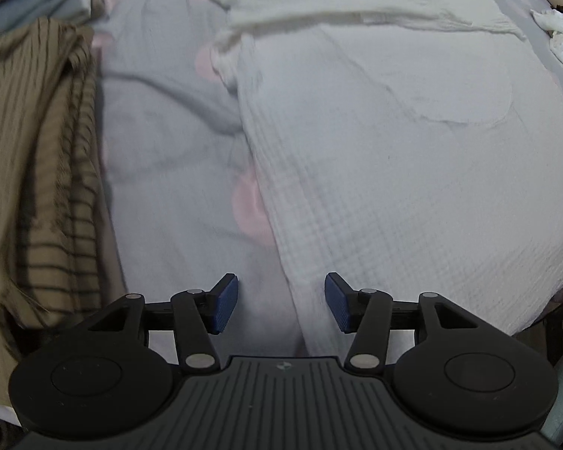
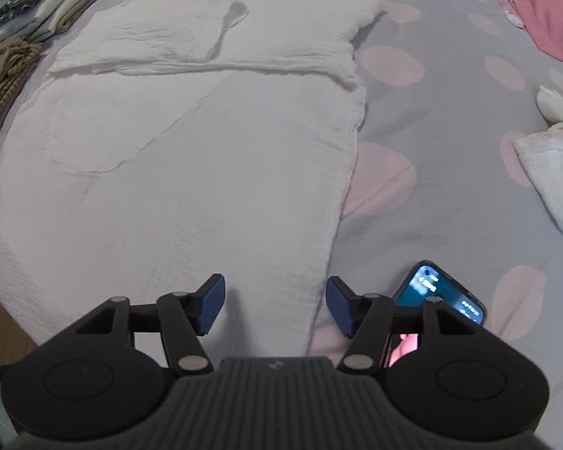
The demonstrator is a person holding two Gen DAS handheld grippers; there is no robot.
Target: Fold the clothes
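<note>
Grey bedding (image 1: 161, 195) printed with pink dots fills the left wrist view, and a white crinkled garment (image 1: 394, 172) lies flat on it, taking up the middle and right of the frame, its far part folded over into a thicker band. The left gripper (image 1: 281, 302) hangs low over the garment's near left edge with its blue pads (image 1: 227, 303) spread apart and nothing between them; the cloth edge runs right through the gap. Just to the left lies a rumpled brown striped garment (image 1: 30, 187), close beside the white one but not touching it. Small white cloth pieces (image 1: 561, 43) sit at the far right edge.

From the right wrist, the same white garment (image 2: 176, 157) shows whole, sleeves folded across its upper part, with its near right corner tapering toward the right gripper (image 2: 276, 305). That gripper is also released, pads wide, holding nothing. Only this view shows a phone (image 2: 437, 290) with a lit screen lying on the grey bedding (image 2: 450, 172) just beside the right finger, partly hidden behind it. A stack of folded clothes (image 2: 56, 0) sits far left, a pink pillow (image 2: 540, 7) far right, and more white folded cloth (image 2: 555, 165) lies at the right edge.
</note>
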